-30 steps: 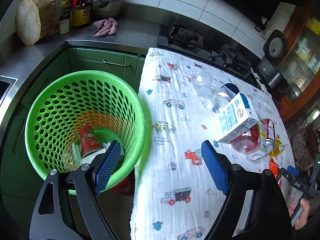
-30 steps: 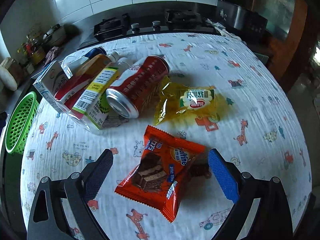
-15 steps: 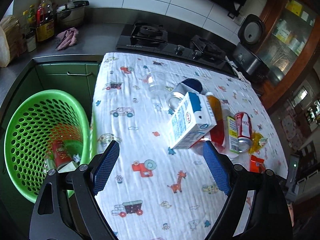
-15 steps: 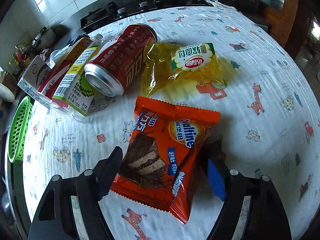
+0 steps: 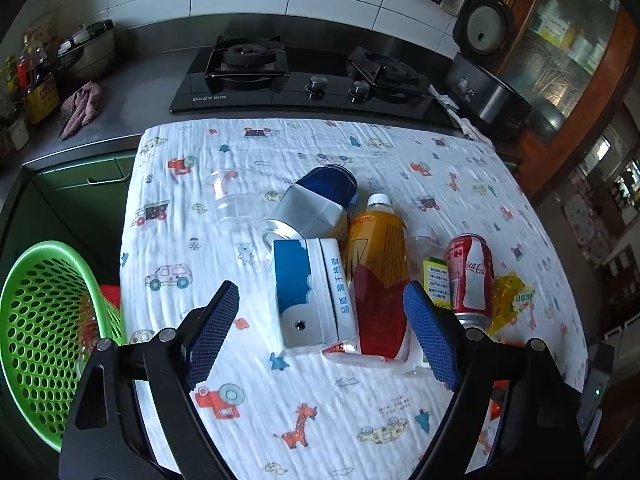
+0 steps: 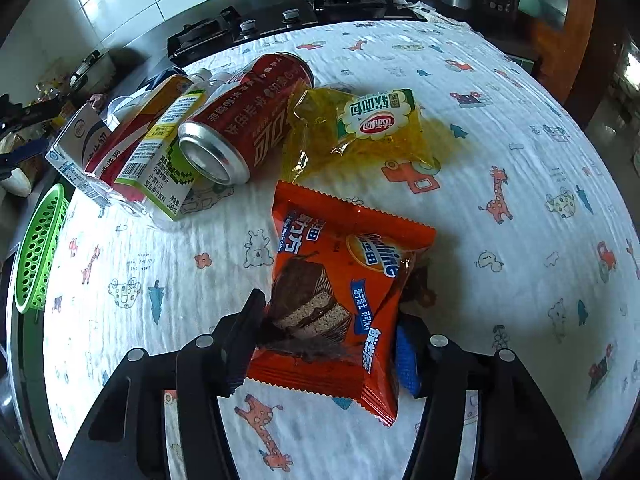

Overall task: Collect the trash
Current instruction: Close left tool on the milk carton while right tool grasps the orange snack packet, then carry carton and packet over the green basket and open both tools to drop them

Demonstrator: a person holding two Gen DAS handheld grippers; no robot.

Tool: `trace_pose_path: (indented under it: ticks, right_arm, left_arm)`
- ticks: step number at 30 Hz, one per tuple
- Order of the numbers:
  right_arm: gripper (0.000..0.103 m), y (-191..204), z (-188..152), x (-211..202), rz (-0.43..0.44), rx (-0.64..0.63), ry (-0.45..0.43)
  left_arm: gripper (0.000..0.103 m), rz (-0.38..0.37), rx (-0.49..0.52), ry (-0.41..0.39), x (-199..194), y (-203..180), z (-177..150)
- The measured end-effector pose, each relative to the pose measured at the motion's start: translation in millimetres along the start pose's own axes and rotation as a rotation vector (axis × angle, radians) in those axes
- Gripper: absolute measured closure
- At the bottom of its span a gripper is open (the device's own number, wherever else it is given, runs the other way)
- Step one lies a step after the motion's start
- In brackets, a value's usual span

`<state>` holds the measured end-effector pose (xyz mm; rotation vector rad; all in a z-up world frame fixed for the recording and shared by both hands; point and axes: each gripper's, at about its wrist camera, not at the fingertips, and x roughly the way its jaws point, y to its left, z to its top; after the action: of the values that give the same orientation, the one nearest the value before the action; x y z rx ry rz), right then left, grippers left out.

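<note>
Right tongs (image 6: 328,344): jaws just closing in, now pressed on both sides of orange snack wrapper (image 6: 340,292), wrapper bowed upward between them, lower edge over the patterned cloth of the table (image 6: 520,128). Just beyond wrapper: yellow bread packet (image 6: 372,132), touching red cola can (image 6: 244,128) lying on its side.

Left tongs (image 5: 320,332): spread wide, grasping nothing, above the table. Ahead of them, between the 2 pads: blue-and-white milk carton (image 5: 310,296) lying flat, touching orange drink bottle (image 5: 378,280) on its right. Behind carton: blue-and-silver can (image 5: 316,204) on its side; clear plastic cup (image 5: 234,196) near it.

Green perforated basket (image 5: 44,332): beside table's left edge, below table level; contents not clearly discernible.
</note>
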<state>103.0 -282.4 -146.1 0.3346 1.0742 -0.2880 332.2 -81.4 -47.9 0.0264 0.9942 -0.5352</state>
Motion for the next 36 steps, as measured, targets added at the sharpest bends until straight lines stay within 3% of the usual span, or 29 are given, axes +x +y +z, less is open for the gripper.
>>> trace_pose_path:
  ticks: [4,8,23,30,36]
  right_arm:
    - [0.05,-2,-2,-2,-0.002,-0.001,0.001]
    - [0.052,-2,-3,-6,-0.001,-0.004,-0.005]
    - [0.054,31,3,-27,0.047,-0.111,-0.045]
    - [0.054,72,15,-43,0.125,-0.2,-0.072]
    - [0.054,122,25,-53,0.229,-0.286,-0.08]
  left_arm:
    - [0.031,0.015,-0.003,0.063,19,-2,7]
    - [0.058,0.024,-0.001,0.089,29,-1,5]
    - [0.06,0.012,-0.075,-0.004,-25,43,-18]
    - [0.06,0.058,-0.144,-0.078,-79,92,-31]
    - [0.06,0.152,-0.226,-0.141,-121,152,-41]
